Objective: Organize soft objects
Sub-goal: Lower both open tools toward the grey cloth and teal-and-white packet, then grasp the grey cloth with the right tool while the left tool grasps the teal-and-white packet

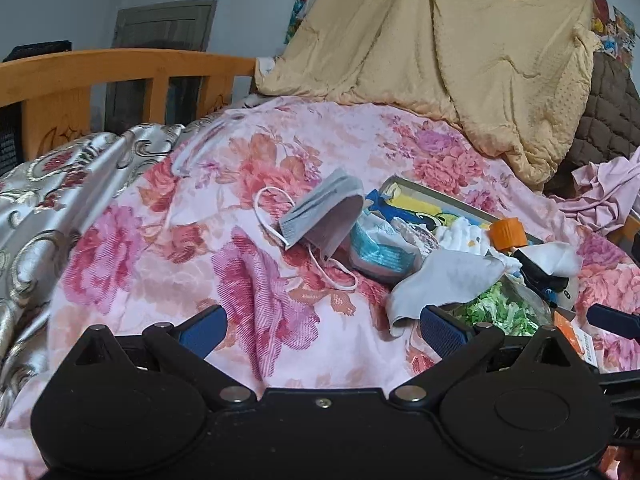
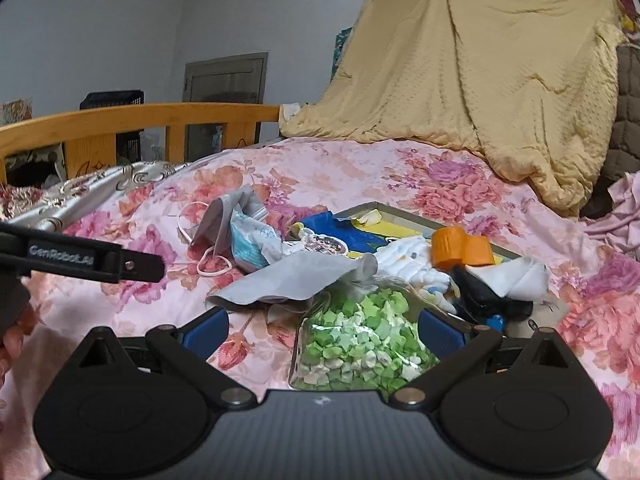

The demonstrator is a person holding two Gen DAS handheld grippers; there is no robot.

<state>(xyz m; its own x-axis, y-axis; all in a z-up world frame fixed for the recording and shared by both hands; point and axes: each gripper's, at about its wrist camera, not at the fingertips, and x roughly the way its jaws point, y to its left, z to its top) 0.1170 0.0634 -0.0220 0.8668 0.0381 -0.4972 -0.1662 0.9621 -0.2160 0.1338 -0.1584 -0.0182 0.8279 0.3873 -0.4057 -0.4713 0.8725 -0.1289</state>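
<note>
A heap of small things lies on a pink floral bedspread (image 1: 192,248) (image 2: 320,168). A grey face mask (image 1: 324,212) (image 2: 224,220) with white loops lies at its left. Beside it are a blue-and-white packet (image 1: 380,252) (image 2: 252,244), a grey cloth (image 1: 444,280) (image 2: 296,280), a white sock (image 1: 560,258) (image 2: 516,276) and an orange cap (image 1: 508,234) (image 2: 460,252). A clear bag of green paper bits (image 2: 360,344) (image 1: 496,312) lies nearest. My left gripper (image 1: 322,326) is open and empty above the bedspread, left of the heap. My right gripper (image 2: 324,328) is open over the green bag.
A flat picture box (image 2: 400,220) lies under the heap. A tan quilt (image 1: 460,52) (image 2: 480,72) is piled at the back right, with pink clothing (image 1: 604,196) beside it. A wooden bed rail (image 1: 120,76) (image 2: 140,124) runs at the back left, above silver patterned fabric (image 1: 48,184).
</note>
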